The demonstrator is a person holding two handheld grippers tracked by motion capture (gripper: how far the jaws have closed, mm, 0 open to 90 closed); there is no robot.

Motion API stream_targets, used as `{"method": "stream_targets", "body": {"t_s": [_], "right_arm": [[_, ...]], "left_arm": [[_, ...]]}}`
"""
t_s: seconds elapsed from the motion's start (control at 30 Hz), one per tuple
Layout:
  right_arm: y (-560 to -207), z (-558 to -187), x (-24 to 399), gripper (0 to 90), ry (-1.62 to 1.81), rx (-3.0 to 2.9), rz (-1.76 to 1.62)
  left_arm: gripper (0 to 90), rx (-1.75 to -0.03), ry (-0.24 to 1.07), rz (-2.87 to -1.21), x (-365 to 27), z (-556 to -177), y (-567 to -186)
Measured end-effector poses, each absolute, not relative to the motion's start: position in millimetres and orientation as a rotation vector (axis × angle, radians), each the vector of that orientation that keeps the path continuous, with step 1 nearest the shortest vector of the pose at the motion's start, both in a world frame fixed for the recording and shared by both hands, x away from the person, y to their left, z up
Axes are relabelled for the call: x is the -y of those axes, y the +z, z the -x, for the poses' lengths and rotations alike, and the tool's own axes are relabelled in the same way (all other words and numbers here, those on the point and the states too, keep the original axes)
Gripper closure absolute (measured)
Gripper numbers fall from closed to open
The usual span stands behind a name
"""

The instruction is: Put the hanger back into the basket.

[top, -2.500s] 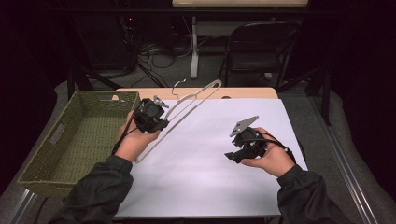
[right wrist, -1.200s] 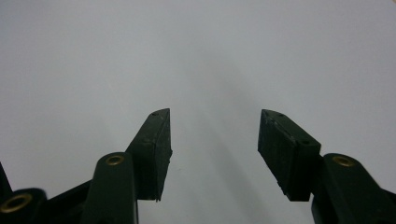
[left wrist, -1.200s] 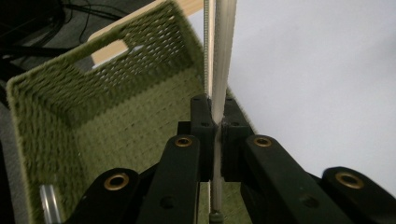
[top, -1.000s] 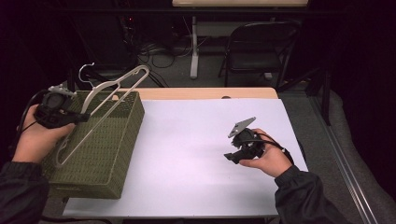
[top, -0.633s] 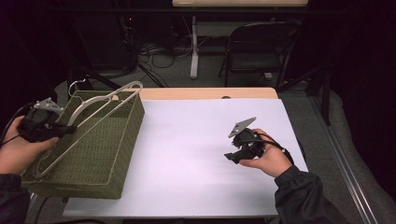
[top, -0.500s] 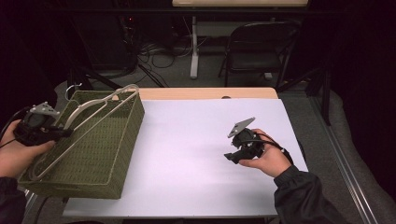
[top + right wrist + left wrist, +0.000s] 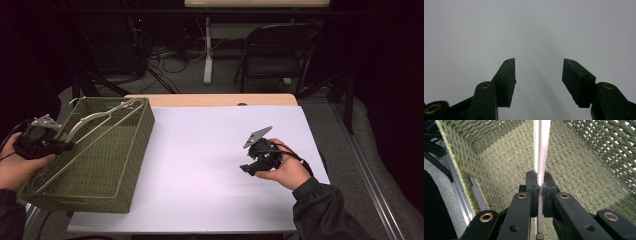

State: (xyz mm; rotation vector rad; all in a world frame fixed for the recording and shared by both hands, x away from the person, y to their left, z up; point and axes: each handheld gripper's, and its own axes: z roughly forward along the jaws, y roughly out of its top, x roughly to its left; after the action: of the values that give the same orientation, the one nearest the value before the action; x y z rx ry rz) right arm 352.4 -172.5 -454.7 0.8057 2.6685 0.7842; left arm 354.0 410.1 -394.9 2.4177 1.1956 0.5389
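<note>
A white clothes hanger [image 7: 95, 131] lies slanted inside the green woven basket [image 7: 134, 150] at the table's left end. My left gripper [image 7: 64, 146] is at the basket's left rim, shut on the hanger's edge. In the left gripper view the hanger [image 7: 541, 150] runs straight up from between the pressed pads of that gripper [image 7: 539, 185], with the basket's woven wall [image 7: 506, 160] behind it. My right gripper [image 7: 245, 167] rests low over the white table sheet [image 7: 200, 165] at the right. In the right gripper view its jaws [image 7: 538, 75] stand open with nothing between them.
A strip of wooden tabletop [image 7: 210, 99] shows behind the white sheet. A folding chair [image 7: 277, 50], table legs and cables stand on the dark floor beyond. A metal rail [image 7: 461, 192] runs beside the basket's outer wall.
My left gripper has carried the hanger from the table's middle to the left and lowered it into the basket. The basket has tipped and shifted. The right gripper has stayed still.
</note>
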Motion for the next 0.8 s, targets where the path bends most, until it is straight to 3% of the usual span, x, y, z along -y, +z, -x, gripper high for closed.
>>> {"method": "stream_targets", "body": {"t_s": [0.63, 0.8], "right_arm": [[-458.1, -352.6, 171.6, 44.3, 0.774, -2.674, -0.812], [-459.9, -352.5, 172.3, 44.3, 0.779, -2.678, -0.820]], "left_arm": [[86.9, -1.267, 0.323, -2.383, -422.4, -371.3, -463.7], [83.3, -1.319, 0.364, -2.324, -426.7, -373.0, -466.5]]}}
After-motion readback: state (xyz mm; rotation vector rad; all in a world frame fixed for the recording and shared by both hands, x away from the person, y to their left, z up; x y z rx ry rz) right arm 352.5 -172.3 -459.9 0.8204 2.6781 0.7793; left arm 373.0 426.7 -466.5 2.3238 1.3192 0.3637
